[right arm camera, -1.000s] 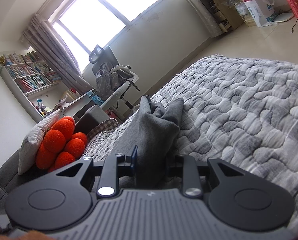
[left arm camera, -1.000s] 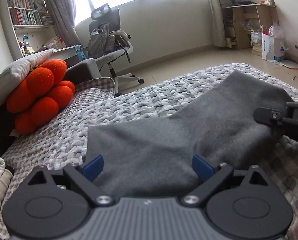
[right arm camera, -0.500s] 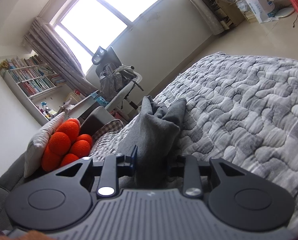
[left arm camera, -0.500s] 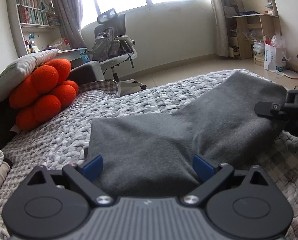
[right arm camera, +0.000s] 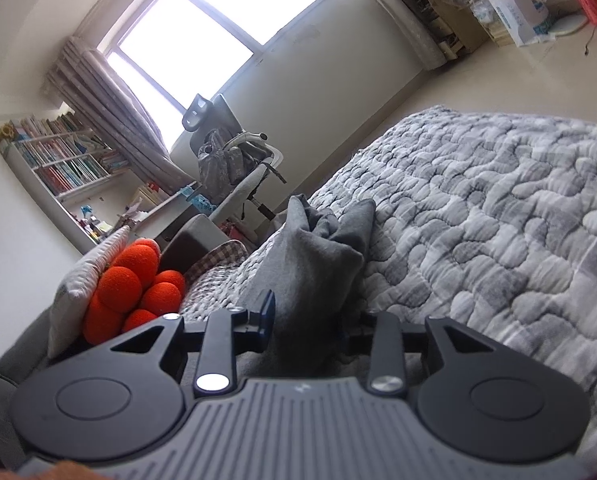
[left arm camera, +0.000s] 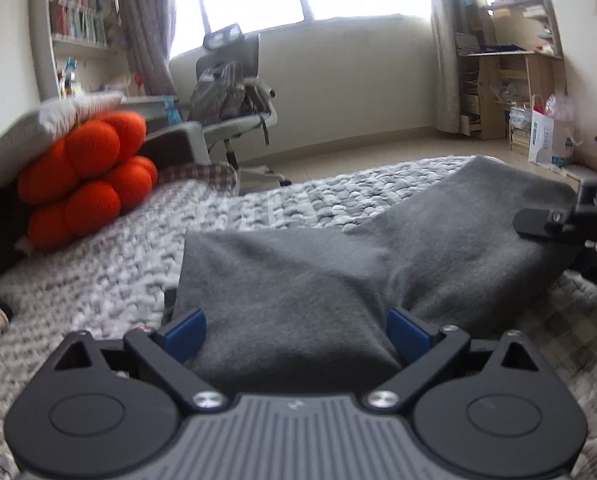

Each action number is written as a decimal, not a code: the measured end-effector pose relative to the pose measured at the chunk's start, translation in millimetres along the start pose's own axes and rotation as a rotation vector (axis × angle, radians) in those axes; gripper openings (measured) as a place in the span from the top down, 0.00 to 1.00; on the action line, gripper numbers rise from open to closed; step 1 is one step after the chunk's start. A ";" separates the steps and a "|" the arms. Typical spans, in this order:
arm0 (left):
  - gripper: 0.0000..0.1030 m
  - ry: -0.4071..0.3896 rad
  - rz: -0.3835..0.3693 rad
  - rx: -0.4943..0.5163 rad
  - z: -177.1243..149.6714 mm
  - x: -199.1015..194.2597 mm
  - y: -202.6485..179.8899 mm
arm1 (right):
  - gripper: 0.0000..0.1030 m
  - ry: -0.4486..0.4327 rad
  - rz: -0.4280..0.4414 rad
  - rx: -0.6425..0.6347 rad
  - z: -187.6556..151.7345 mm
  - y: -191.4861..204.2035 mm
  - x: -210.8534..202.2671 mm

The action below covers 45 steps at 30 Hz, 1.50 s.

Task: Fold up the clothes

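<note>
1. Left gripper [left arm camera: 296, 330]: fingers spread wide, grey garment [left arm camera: 318, 280] lying between them.
2. Right gripper [right arm camera: 310, 312]: pinching a bunched fold of the garment, lifted off the quilted bed [right arm camera: 498, 220].
3. Beyond the garment: orange cushion [left arm camera: 86, 184], then office chair [left arm camera: 234, 96].

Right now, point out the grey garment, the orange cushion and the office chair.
grey garment [left arm camera: 298, 280]: left wrist view, its flat middle.
orange cushion [left arm camera: 92, 148]: left wrist view, an upper lobe.
office chair [right arm camera: 218, 118]: right wrist view, its backrest.
</note>
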State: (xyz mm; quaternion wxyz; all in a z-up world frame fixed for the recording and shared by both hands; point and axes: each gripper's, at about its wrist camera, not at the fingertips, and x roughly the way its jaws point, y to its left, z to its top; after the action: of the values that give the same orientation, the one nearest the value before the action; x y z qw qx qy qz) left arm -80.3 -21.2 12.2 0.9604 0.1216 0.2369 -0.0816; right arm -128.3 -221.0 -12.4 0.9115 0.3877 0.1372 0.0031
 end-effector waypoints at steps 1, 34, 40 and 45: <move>0.05 0.001 -0.009 -0.006 0.1 -0.6 2.8 | 0.69 -0.005 -0.007 -0.005 -0.1 1.3 -0.2; 0.08 -0.010 -0.255 -0.630 -21.9 -15.1 187.2 | 0.80 0.050 0.113 -1.381 -161.0 172.6 29.3; 0.08 0.016 -0.343 -0.676 -27.8 -1.7 189.1 | 0.80 0.061 0.105 -1.444 -172.8 167.4 34.7; 0.08 0.051 -0.385 -0.680 -20.9 9.6 183.8 | 0.78 0.074 0.111 -1.471 -179.3 167.7 42.8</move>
State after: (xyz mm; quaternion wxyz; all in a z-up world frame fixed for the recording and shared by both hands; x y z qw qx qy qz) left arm -41.5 159.4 25.6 0.9069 -0.2481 0.2927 -0.1743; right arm -115.5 27.6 -22.9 0.9291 -0.3177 0.1107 0.1535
